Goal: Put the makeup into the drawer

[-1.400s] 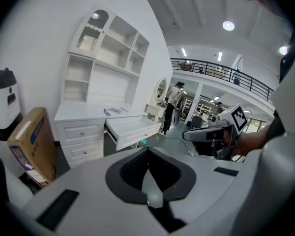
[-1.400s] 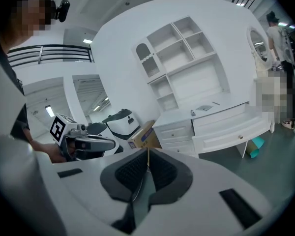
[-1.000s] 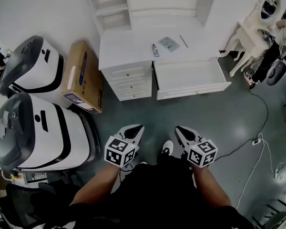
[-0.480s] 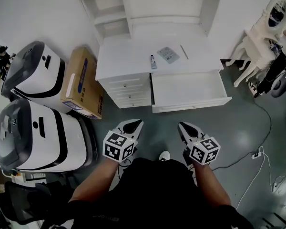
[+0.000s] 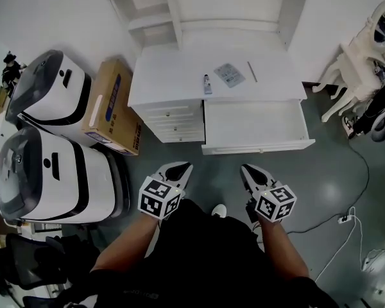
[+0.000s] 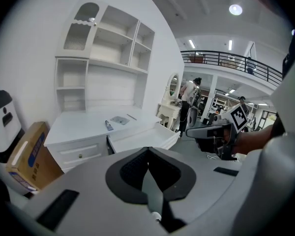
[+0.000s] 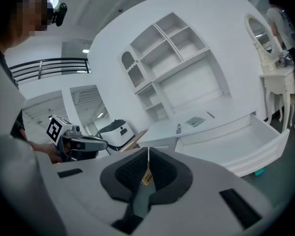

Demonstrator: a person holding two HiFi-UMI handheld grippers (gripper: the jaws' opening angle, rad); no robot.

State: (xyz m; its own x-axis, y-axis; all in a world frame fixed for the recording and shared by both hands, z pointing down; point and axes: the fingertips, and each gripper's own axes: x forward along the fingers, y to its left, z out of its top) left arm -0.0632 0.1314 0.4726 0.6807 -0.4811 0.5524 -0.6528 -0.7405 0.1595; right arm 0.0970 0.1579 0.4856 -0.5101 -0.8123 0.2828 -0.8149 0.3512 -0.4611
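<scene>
On the white desk top (image 5: pixel 167 76) lie a small tube (image 5: pixel 207 84), a flat packet (image 5: pixel 230 74) and a thin pencil (image 5: pixel 252 71). Below them the wide drawer (image 5: pixel 256 124) stands pulled open, and its inside looks bare. My left gripper (image 5: pixel 183 167) and right gripper (image 5: pixel 246 169) hover side by side over the grey floor, well short of the desk. Both are shut with nothing held. In the left gripper view the tube (image 6: pixel 108 125) and drawer (image 6: pixel 147 137) lie ahead. The right gripper view shows the tube (image 7: pixel 178 128) and drawer (image 7: pixel 246 141).
Two white machines with grey tops (image 5: pixel 48 95) (image 5: pixel 48 178) and a cardboard box (image 5: pixel 112 108) stand left of the desk. A white chair (image 5: pixel 366 63) is at the right, and a cable (image 5: pixel 346 217) runs over the floor. Closed small drawers (image 5: pixel 173 117) sit left of the open one.
The desk and open drawer have shifted lower and closer in the head view as I walk toward them. Both grippers travel along, still shut and side by side.
</scene>
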